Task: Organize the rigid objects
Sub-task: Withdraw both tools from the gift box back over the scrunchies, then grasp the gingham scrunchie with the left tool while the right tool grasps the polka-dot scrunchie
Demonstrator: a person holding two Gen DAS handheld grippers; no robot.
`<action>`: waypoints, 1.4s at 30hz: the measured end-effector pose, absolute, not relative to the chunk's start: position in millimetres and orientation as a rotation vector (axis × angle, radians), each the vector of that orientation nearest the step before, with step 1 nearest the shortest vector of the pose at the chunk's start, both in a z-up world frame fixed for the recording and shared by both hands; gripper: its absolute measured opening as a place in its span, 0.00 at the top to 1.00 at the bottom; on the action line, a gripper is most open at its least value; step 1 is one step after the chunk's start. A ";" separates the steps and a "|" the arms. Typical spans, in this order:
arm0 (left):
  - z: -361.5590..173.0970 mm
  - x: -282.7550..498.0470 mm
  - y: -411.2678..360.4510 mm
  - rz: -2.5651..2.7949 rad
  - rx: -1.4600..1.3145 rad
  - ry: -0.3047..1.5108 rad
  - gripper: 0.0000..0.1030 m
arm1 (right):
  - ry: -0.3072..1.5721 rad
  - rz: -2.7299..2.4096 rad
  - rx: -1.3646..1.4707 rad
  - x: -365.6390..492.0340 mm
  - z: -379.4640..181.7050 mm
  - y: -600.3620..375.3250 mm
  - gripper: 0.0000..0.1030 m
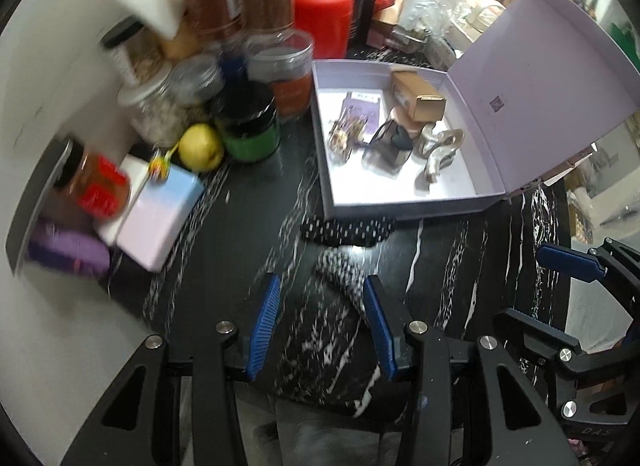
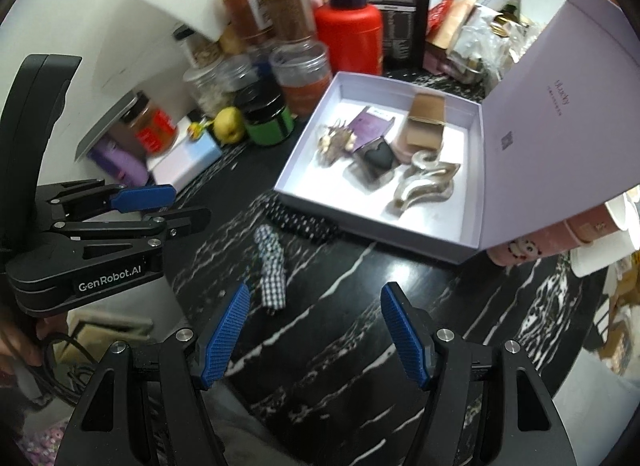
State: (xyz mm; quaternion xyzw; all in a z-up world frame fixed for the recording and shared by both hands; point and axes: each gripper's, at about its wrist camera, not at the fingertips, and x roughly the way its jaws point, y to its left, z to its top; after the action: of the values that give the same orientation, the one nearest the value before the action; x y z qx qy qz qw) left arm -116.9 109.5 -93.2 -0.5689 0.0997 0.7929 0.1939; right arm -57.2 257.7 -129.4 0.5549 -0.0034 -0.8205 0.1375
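Two in all: left hand-held gripper (image 1: 320,326) and right hand-held gripper (image 2: 316,334), both with blue pads apart, clamped on nothing, over the black white-veined desk (image 2: 360,346). Just beyond, two loose hair clips on the desk: one black-and-white checked clip (image 2: 272,274), one black dotted clip (image 1: 348,229) lying against the front wall of the box. Farther back, one open lilac box (image 2: 400,242), lid raised, holding roughly six small things: purple card, brown carton, black heart piece, silver wavy clip. Farthest, blurred jars, one red bottle (image 2: 348,37), one yellow fruit (image 1: 200,145).
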 end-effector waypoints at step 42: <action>-190.2 -97.1 135.6 2.233 -1.817 0.128 0.13 | 0.042 -2.199 1.729 -44.5 -201.4 298.5 0.33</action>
State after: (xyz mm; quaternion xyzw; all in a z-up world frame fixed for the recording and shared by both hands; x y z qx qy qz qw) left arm -97.1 135.6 -190.2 -0.6253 0.0439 0.7683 0.1296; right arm -44.5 298.5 -201.4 0.6088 0.0150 -0.7745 0.1711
